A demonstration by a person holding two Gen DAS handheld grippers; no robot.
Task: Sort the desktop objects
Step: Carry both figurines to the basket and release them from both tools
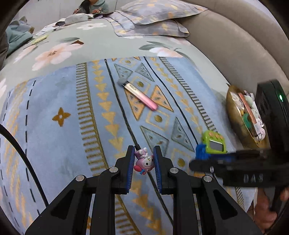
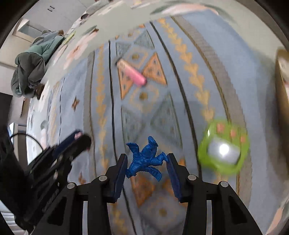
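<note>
My left gripper (image 1: 144,159) is shut on a small pink cartoon figurine (image 1: 143,160) and holds it over the blue patterned mat (image 1: 72,112). My right gripper (image 2: 147,160) is shut on a blue toy figure (image 2: 146,158), which also shows in the left wrist view (image 1: 201,151). A pink and gold pen-shaped device (image 1: 140,96) lies on the mat ahead; it also shows in the right wrist view (image 2: 131,74). A green handheld game toy (image 1: 215,142) lies at the right, blurred in the right wrist view (image 2: 224,146).
A gold tray (image 1: 234,115) with several small items stands at the mat's right edge. A pillow (image 1: 157,16) and a beige headboard (image 1: 234,45) lie beyond. A green jacket (image 2: 36,66) is heaped at the far left. A black cable (image 1: 23,151) runs at the left.
</note>
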